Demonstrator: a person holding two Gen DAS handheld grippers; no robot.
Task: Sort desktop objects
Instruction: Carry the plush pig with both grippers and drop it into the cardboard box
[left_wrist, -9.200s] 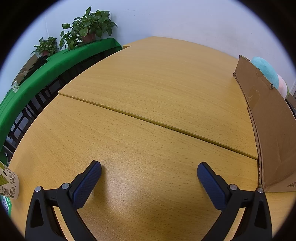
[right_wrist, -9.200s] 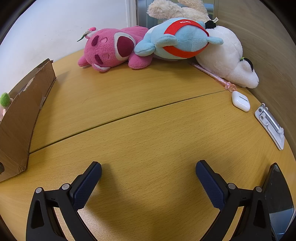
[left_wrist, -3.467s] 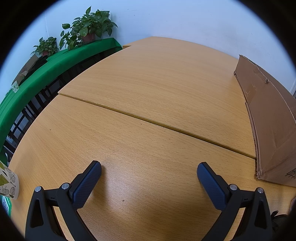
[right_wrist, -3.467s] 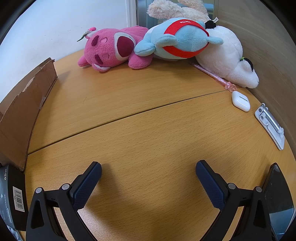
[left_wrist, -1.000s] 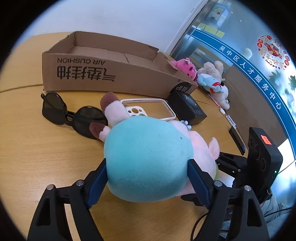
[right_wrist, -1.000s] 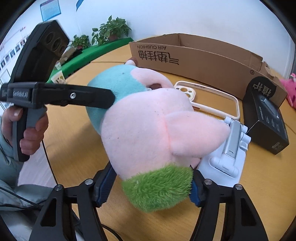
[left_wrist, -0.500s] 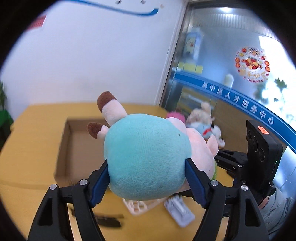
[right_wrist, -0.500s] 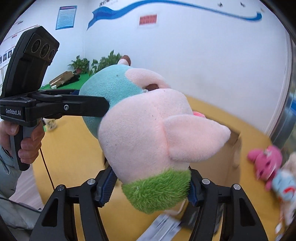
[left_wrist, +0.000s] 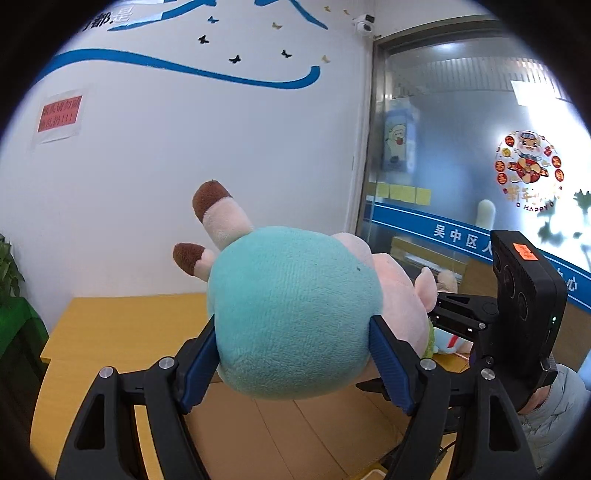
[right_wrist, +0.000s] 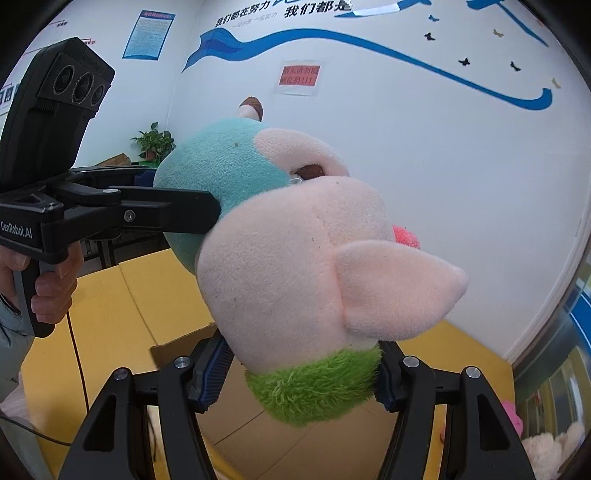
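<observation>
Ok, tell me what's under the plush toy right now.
Under the plush toy, held up by both grippers, lies the open cardboard box on the wooden table. The toy covers most of the box's inside.

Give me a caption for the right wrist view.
Both grippers clamp a plush pig aloft above the cardboard box.

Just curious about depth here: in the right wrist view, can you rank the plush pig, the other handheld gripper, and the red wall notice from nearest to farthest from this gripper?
1. plush pig, clamped in the right gripper.
2. left gripper, on the left, gripping the pig's teal end.
3. red notice, high on the far wall.
</observation>
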